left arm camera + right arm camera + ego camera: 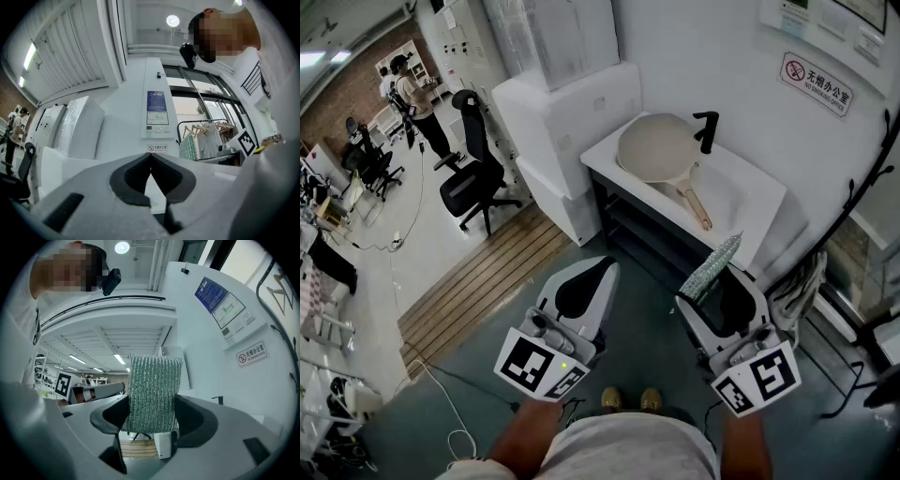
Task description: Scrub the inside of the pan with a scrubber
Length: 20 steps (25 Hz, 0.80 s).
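Observation:
A beige pan (659, 148) with a wooden handle (695, 206) lies in the white sink (750, 192) ahead of me. In front of the sink, at about waist height, I hold both grippers. My right gripper (713, 277) is shut on a green-silver knitted scrubber (153, 393), which sticks up between the jaws (712, 267). My left gripper (591, 277) is shut with nothing between its jaws (150, 161). Both are well short of the pan.
A black faucet (707, 131) stands at the back of the sink. White foam boxes (567, 117) are stacked left of the sink cabinet. A black office chair (473, 178) stands further left, and a person (412, 98) stands far off. A wooden slat platform (478, 281) lies on the floor.

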{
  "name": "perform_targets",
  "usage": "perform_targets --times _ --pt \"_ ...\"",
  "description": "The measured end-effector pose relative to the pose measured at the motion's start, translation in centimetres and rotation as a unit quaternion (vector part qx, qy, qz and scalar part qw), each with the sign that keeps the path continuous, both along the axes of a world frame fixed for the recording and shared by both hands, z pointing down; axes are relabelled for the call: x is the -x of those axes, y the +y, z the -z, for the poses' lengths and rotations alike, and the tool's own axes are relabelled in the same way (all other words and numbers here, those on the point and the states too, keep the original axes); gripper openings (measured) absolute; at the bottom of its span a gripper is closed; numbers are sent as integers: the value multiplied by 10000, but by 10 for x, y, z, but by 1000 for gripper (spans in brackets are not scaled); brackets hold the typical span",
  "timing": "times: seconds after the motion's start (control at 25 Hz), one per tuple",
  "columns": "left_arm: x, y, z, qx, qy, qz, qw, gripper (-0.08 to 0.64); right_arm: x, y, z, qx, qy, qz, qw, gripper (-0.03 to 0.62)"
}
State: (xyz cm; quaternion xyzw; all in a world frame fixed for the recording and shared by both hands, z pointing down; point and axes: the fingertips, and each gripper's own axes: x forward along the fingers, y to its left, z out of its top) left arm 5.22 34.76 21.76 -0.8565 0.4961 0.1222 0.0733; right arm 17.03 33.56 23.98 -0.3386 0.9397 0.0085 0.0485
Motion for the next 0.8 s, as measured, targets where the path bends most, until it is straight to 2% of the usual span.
perform_targets --times 0.32,0.8 --pt "5 -1 -1 5 17 15 10000 15 3 -2 1 78 -141 39 9999 304" --pt "34 0 -4 -13 108 104 9999 15 23 -6 -2 157 -167 31 9997 304"
